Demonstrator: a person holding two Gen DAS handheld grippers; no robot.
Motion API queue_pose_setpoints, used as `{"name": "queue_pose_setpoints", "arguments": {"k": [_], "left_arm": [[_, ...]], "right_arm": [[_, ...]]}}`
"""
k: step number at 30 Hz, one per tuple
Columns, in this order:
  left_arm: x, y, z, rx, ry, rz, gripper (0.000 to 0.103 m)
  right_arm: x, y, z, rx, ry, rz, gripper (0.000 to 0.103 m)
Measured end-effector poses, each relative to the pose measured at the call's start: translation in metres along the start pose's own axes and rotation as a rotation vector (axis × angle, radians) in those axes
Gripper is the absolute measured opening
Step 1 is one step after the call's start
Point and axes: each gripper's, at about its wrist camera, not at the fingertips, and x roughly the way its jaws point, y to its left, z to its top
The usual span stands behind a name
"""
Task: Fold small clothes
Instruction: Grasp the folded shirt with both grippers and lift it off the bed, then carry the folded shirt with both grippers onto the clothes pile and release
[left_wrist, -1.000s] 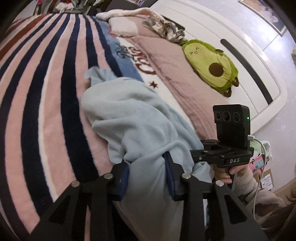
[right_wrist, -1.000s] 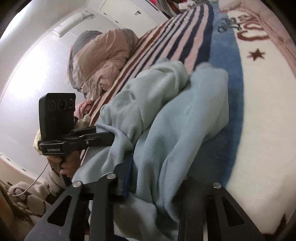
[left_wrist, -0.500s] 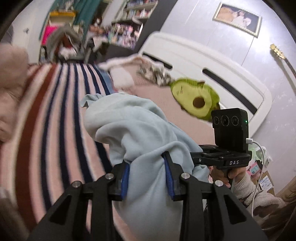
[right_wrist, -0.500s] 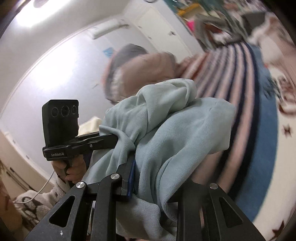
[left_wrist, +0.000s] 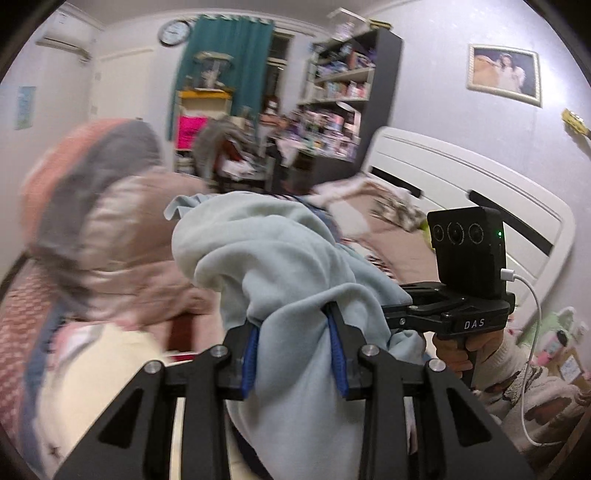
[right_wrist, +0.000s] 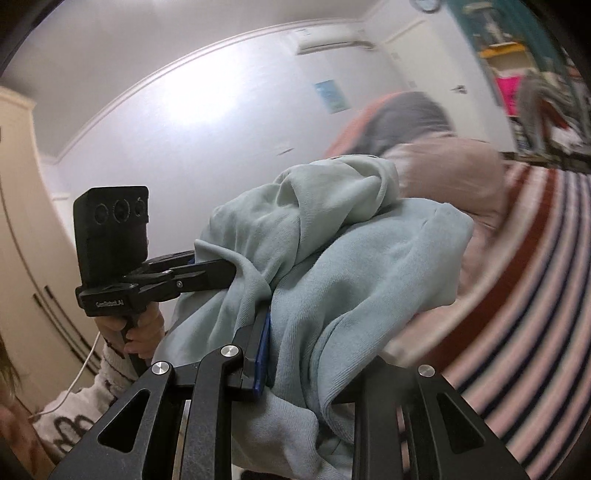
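A light blue garment (left_wrist: 280, 266) is bunched and lifted off the bed, held by both grippers. My left gripper (left_wrist: 293, 347) is shut on a thick fold of it between its blue pads. My right gripper (right_wrist: 295, 354) is shut on another fold of the same garment (right_wrist: 332, 258); its right finger is hidden under the cloth. In the left wrist view the right gripper (left_wrist: 402, 314) grips the cloth from the right. In the right wrist view the left gripper (right_wrist: 221, 273) grips it from the left.
A rolled pink and grey duvet (left_wrist: 103, 206) lies at the left. The striped blanket (right_wrist: 535, 332) covers the bed below. A white headboard (left_wrist: 461, 192), shelves (left_wrist: 343, 92) and a teal curtain (left_wrist: 225, 62) stand behind.
Both grippers have lifted the garment up off the bed and tilted upward; the views now show walls and room instead of the blanket.
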Motion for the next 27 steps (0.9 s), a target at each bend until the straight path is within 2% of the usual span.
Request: {"name": "queue_pose_setpoints", "arguments": {"k": [4, 8, 11, 14, 17, 19, 21, 25, 27], "left_arm": [[-0.042, 0.055, -0.012, -0.056, -0.024, 0.063, 0.029], [-0.066, 0.1, -0.028, -0.101, -0.035, 0.095, 0.029], [-0.066, 0.13, -0.041, -0.143, -0.026, 0.103, 0.029], [-0.046, 0.151, -0.059, -0.199, 0.016, 0.103, 0.031], [-0.025, 0.174, -0.076, -0.239, 0.069, 0.125, 0.039], [-0.017, 0.181, -0.084, -0.245, 0.082, 0.141, 0.043], [-0.015, 0.185, -0.089, -0.244, 0.078, 0.161, 0.052], [-0.015, 0.185, -0.093, -0.228, 0.075, 0.201, 0.067], [-0.015, 0.187, -0.092, -0.23, 0.073, 0.209, 0.073]], "right_arm": [[0.06, 0.024, 0.017, -0.04, 0.041, 0.073, 0.018], [0.115, 0.037, 0.027, -0.042, 0.094, 0.14, 0.018], [0.151, 0.031, 0.03, -0.029, 0.138, 0.167, 0.018], [0.18, 0.022, 0.022, -0.009, 0.198, 0.152, 0.018], [0.207, 0.007, 0.016, 0.028, 0.266, 0.119, 0.018], [0.222, 0.006, 0.01, 0.052, 0.298, 0.103, 0.019], [0.231, -0.002, 0.005, 0.069, 0.321, 0.087, 0.022], [0.232, -0.004, 0.002, 0.059, 0.317, 0.053, 0.028], [0.225, 0.002, -0.002, 0.047, 0.312, 0.035, 0.035]]}}
